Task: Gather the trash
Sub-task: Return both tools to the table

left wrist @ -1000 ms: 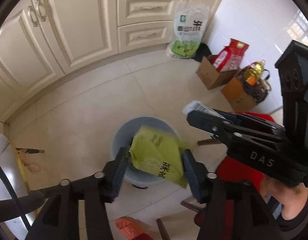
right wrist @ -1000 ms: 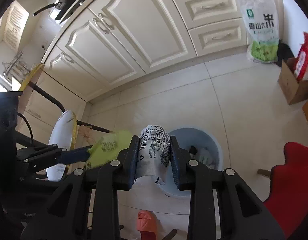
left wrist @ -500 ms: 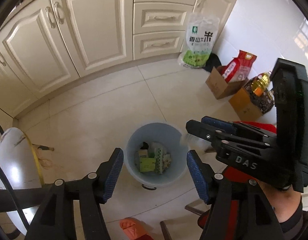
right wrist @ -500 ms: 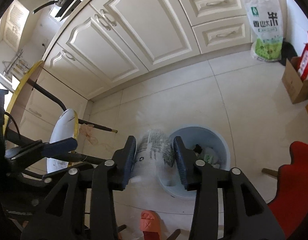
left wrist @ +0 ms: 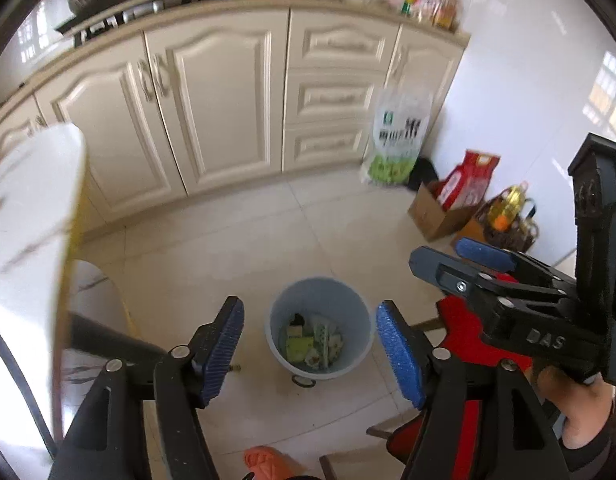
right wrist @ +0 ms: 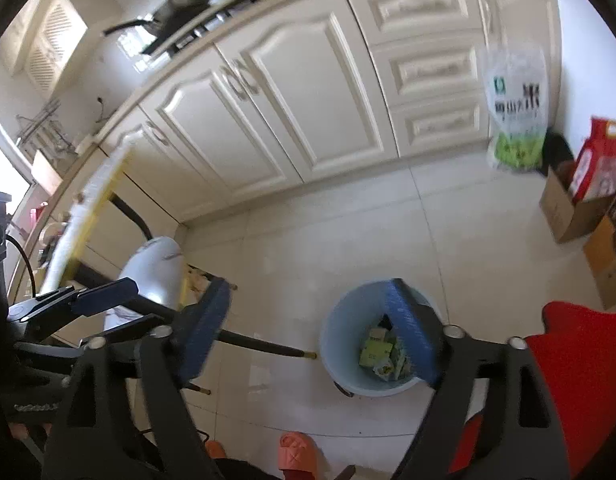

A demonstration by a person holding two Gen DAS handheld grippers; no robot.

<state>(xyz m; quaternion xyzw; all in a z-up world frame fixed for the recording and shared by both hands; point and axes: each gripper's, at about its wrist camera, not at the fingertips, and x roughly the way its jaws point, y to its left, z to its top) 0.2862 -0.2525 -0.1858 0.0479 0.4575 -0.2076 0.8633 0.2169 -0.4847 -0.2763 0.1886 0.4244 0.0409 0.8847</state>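
Note:
A pale blue bin (left wrist: 350, 306) stands on the tiled floor below both grippers, with green and white wrappers (left wrist: 312, 344) lying in it. My left gripper (left wrist: 308, 307) hangs high above the bin; its jaws are opening and nothing is between the blue pads. In the right wrist view the same bin (right wrist: 344, 320) holds the wrappers (right wrist: 378, 354). My right gripper (right wrist: 308, 286) is also above it, jaws opening wide and empty. The right gripper (left wrist: 444, 254) shows at the right of the left wrist view, held by a hand. The left gripper (right wrist: 108, 308) shows at the left of the right wrist view.
Cream cabinets (left wrist: 212, 112) run along the back. A rice bag (left wrist: 396, 136), cardboard boxes (left wrist: 440, 216) and an oil bottle (left wrist: 508, 204) sit at the right wall. A red chair (left wrist: 464, 328), an orange slipper (left wrist: 264, 460) and a white yellow-edged table (left wrist: 28, 200) are close by.
The green wrapper left the left gripper and the white printed packet left the right gripper; both went down into the bin. Both grippers rose away from the bin and their jaws spread wider.

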